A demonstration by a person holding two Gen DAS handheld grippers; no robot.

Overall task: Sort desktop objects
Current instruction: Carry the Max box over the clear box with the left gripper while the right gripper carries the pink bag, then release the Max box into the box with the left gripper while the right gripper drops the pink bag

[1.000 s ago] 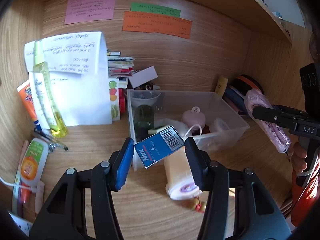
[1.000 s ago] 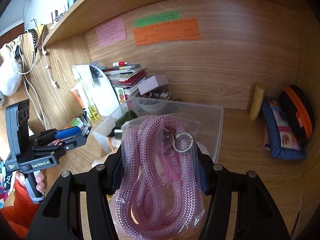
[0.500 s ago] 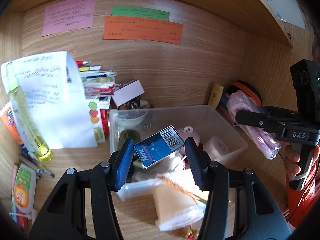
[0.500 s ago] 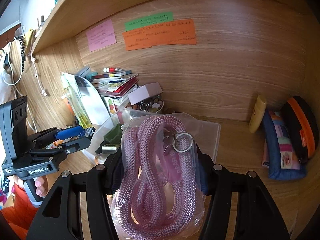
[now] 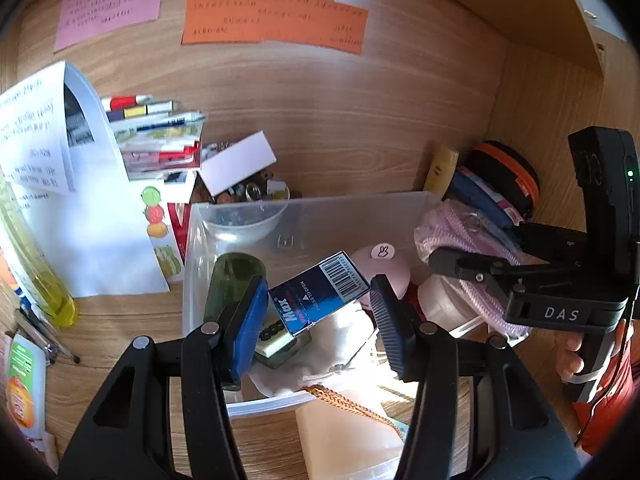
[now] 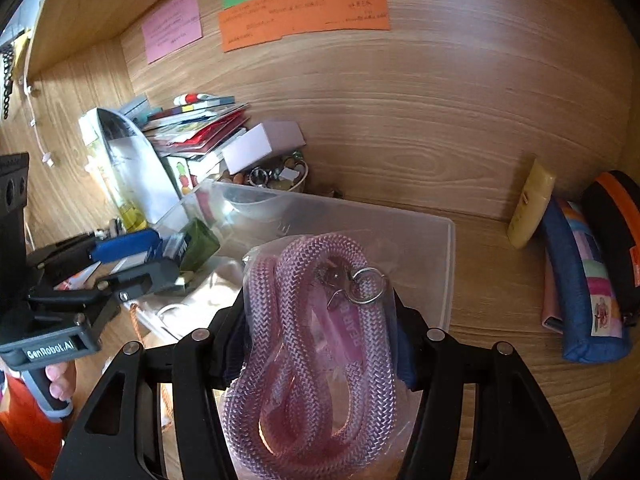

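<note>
My left gripper (image 5: 318, 320) is shut on a small blue Max box with a barcode (image 5: 318, 292) and holds it above the near part of a clear plastic bin (image 5: 356, 208). The bin holds a green bottle (image 5: 232, 280), a pink round item (image 5: 382, 264) and white things. My right gripper (image 6: 320, 344) is shut on a bagged pink rope lanyard (image 6: 316, 344), over the bin's right near corner (image 6: 440, 280). The right gripper with the lanyard also shows in the left wrist view (image 5: 468, 240).
A stack of books and papers (image 5: 156, 136), a white sheet (image 5: 80, 216), a yellow-green bottle (image 5: 36, 276) and tubes lie left of the bin. A small bowl of trinkets (image 6: 280, 176) sits behind it. A yellow tube (image 6: 530, 208) and pouches (image 6: 584, 276) lean at the right wall.
Both grippers have moved forward and closer to the bin. The blue box now hangs over the bin's inside, and the lanyard is over its right corner.
</note>
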